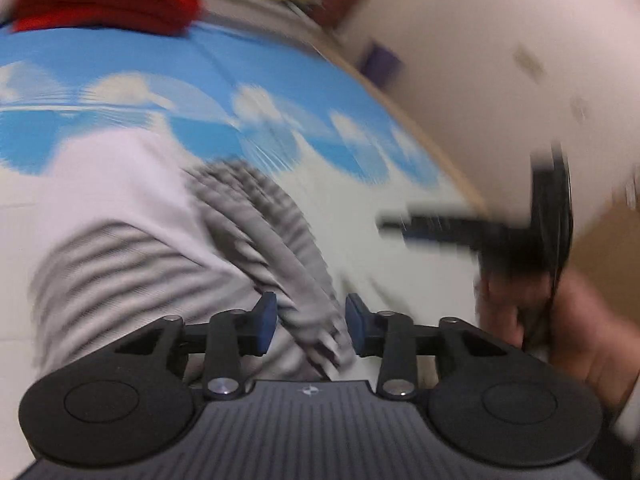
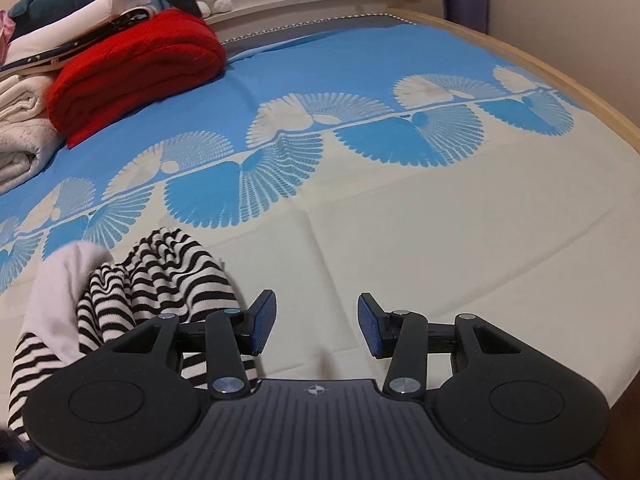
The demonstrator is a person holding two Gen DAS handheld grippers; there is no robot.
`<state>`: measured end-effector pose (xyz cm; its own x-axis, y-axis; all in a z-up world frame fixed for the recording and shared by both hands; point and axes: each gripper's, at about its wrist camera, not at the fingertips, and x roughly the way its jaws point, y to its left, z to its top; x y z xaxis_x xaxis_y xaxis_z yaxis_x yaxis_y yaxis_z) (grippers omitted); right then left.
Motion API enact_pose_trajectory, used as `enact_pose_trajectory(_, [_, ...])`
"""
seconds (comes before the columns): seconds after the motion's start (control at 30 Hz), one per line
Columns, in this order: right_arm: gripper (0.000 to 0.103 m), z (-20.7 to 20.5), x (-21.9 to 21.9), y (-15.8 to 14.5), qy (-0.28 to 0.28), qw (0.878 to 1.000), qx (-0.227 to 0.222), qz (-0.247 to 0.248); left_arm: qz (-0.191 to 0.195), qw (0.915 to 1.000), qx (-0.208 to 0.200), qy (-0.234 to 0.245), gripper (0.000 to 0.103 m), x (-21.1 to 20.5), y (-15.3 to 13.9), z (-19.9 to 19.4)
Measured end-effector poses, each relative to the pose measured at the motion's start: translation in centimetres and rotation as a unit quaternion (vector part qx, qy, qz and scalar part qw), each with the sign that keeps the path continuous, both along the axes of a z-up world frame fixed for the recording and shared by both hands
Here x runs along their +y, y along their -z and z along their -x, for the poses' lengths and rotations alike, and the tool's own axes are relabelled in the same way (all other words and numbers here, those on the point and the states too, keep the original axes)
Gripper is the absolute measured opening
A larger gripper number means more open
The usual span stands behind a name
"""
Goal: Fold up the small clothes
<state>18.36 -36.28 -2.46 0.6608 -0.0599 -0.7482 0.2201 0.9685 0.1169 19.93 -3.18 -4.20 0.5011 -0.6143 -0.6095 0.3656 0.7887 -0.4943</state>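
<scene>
The striped garment [image 2: 160, 292] lies crumpled on the bed cover [image 2: 440, 240] near its front edge. The left gripper [image 1: 311, 322] hovers released over it, the right gripper [image 2: 317, 324] is also released, just beside it

The garment [image 2: 160, 280], black-and-white striped with a pale pink part, lies crumpled in a heap on the cream part of the bedspread [image 2: 440, 240], unfolded
</scene>
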Motion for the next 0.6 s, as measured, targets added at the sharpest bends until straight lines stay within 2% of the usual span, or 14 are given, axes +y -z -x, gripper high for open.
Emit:
enact_pose_trajectory(0.07, [0.047, -0.3, 0.7, 0.0, -0.008, 1.000, -0.002, -0.001, 0.008, 0.9989, 0.003, -0.047, 0.047, 2.3, -0.5, -0.4])
enact_pose_trajectory(0.13, [0.047, -0.6, 1.6, 0.0, -0.018, 1.000, -0.005, -0.009, -0.011, 0.9947, 0.002, -0.103, 0.054, 4.8, -0.8, -0.6])
enact_pose_trajectory(0.2, [0.047, -0.9, 2.6, -0.1, -0.031, 0.999, -0.009, -0.020, -0.059, 0.9874, 0.005, -0.147, 0.057, 7.1, -0.9, -0.8])
enact_pose_trajectory(0.27, [0.047, -1.2, 3.9, -0.1, -0.051, 0.998, -0.010, -0.044, -0.120, 0.9758, 0.013, -0.182, 0.057, 8.8, -0.5, -1.0])
enact_pose_trajectory(0.33, [0.049, -1.7, 5.2, 0.1, -0.076, 0.994, -0.008, -0.084, -0.134, 0.9699, 0.029, -0.201, 0.057, 11.1, -0.3, -0.9])
enact_pose_trajectory(0.47, [0.058, -2.7, 8.0, 1.0, -0.130, 0.978, 0.024, -0.159, -0.122, 0.9673, 0.047, -0.217, 0.057, 14.6, -0.5, -0.8])
enact_pose_trajectory(0.53, [0.059, -3.3, 9.7, 1.7, -0.146, 0.977, 0.044, -0.150, -0.131, 0.9656, 0.047, -0.220, 0.059, 15.6, -0.7, -0.4])
enact_pose_trajectory(0.6, [0.060, -3.7, 11.1, 2.4, -0.151, 0.980, 0.064, -0.116, -0.135, 0.9648, 0.049, -0.220, 0.060, 16.3, -0.7, 0.1])
